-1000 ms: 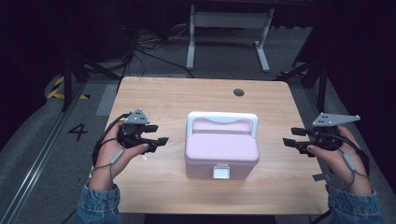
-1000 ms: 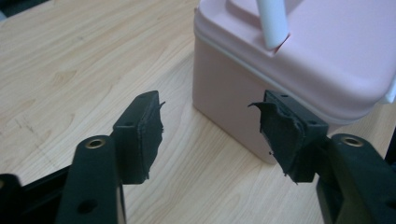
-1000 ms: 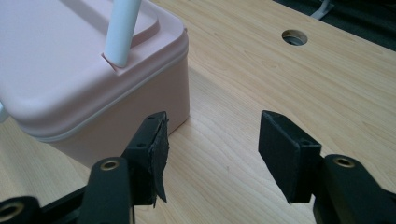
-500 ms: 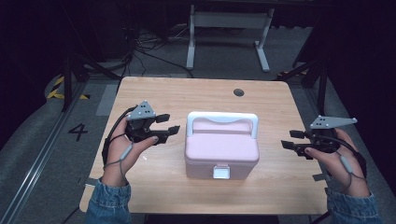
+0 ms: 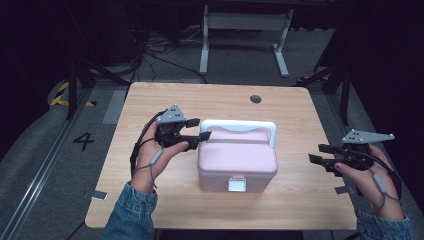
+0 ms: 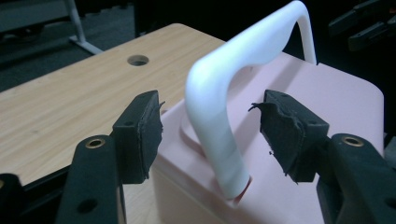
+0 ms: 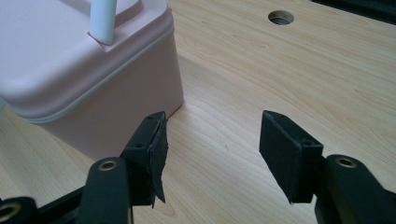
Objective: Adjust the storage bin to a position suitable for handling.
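Note:
A pink lidded box (image 5: 238, 160) with a white carry handle (image 5: 240, 127) and a white front latch (image 5: 237, 184) stands in the middle of the wooden table (image 5: 150, 105). My left gripper (image 5: 200, 129) is open at the box's left end, its jaws either side of the handle's left leg (image 6: 219, 140) without touching it. In the left gripper view the pink lid (image 6: 336, 93) lies just beyond the gripper (image 6: 210, 135). My right gripper (image 5: 318, 153) is open, held a short way off the box's right side. In the right gripper view that gripper (image 7: 212, 140) points at bare wood beside the box corner (image 7: 93, 88).
A round cable hole (image 5: 256, 98) sits in the table's far edge, right of centre. A white frame stand (image 5: 245, 25) is on the floor behind the table. Cables trail across the dark floor at the back left.
My left gripper has moved right and forward from the table's left side up to the box, now straddling the handle's left leg. My right gripper has shifted only slightly.

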{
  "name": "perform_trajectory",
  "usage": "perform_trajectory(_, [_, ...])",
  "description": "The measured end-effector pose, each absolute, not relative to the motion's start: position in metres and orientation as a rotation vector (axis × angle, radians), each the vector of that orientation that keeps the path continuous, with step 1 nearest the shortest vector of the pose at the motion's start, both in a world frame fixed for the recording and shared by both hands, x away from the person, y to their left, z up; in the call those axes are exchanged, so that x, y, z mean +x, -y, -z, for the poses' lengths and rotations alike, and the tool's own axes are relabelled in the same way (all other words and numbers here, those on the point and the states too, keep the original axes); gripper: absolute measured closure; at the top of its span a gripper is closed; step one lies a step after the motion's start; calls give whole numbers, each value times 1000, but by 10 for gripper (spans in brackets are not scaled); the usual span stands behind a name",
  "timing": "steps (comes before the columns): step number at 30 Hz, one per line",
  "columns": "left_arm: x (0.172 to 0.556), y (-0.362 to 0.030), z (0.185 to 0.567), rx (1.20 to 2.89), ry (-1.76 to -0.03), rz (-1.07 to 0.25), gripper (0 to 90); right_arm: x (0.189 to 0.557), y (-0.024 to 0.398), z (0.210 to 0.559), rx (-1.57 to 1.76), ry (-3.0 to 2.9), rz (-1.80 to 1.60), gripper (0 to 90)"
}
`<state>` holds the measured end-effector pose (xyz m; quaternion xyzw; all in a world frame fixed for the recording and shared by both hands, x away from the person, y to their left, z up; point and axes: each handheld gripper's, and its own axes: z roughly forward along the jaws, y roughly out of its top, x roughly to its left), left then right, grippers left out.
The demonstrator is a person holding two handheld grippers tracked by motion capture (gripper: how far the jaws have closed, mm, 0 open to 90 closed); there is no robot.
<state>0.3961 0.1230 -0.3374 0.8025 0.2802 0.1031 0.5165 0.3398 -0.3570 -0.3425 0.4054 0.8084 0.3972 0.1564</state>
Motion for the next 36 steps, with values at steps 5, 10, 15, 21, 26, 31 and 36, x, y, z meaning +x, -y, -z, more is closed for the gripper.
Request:
perform_trajectory(5, [403, -113, 347, 1939, -687, -261, 397, 338, 357, 344, 1161, -2315, -1135, 430])
perform_trajectory(10, [406, -106, 352, 1963, -707, -281, 452, 338, 356, 346, 1168, -2321, -1131, 429])
perform_trajectory(15, [406, -101, 348, 1937, -657, -411, 479, 340, 354, 348, 1171, -2327, -1137, 426])
perform_trajectory(21, [409, -99, 346, 1927, -635, -397, 541, 340, 354, 349, 1171, -2320, -1146, 422])
perform_trajectory(26, [408, -98, 345, 1933, -619, -388, 629, 341, 354, 350, 1170, -2318, -1147, 421])
perform_trajectory(31, [404, -97, 340, 1952, -590, -397, 662, 342, 355, 351, 1171, -2320, -1167, 421])
perform_trajectory(36, [404, -96, 332, 1977, -559, -421, 660, 342, 356, 350, 1170, -2314, -1180, 421])
